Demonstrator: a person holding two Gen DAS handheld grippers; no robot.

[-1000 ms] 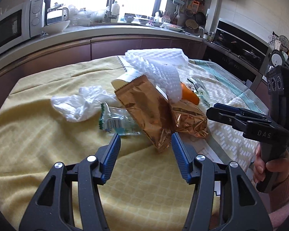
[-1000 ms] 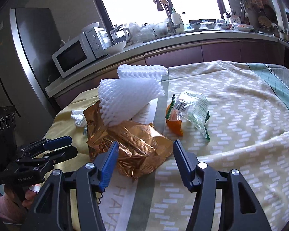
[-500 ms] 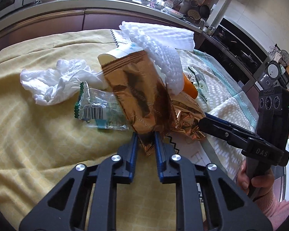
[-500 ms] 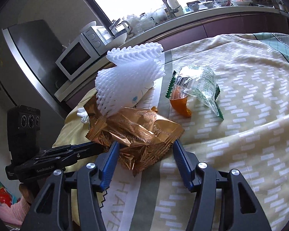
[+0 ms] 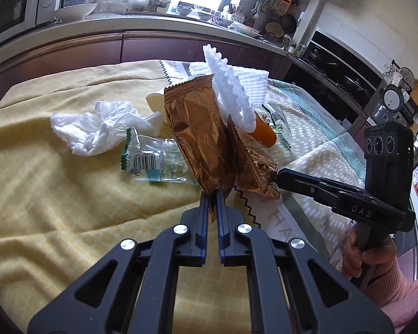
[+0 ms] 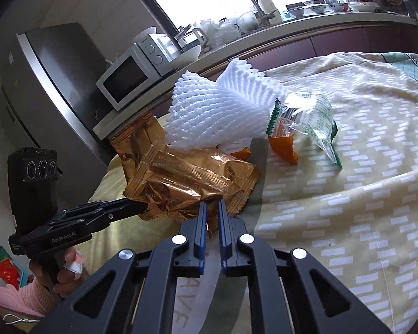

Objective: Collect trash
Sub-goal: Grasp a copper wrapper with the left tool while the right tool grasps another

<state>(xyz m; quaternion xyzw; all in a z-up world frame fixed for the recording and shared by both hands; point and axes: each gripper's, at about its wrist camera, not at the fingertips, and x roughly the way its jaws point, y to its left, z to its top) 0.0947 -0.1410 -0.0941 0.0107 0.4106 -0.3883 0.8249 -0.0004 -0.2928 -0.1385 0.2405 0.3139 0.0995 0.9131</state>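
Left gripper [image 5: 213, 194] clamped on near corner of upright copper foil wrapper [image 5: 197, 136]; right gripper [image 6: 211, 208] pinching crumpled second copper wrapper [image 6: 192, 186], probably for lifting both, foam fruit net [image 6: 223, 111] resting on top.

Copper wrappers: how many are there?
2. One stands pinched in the left fingers; the other, crumpled beside it, is pinched by the right fingers. More may hide underneath.

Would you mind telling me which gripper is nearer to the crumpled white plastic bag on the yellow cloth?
Left. The left gripper, shut on a copper foil wrapper, sits just right of the crumpled white plastic bag; the right gripper grips another wrapper farther right.
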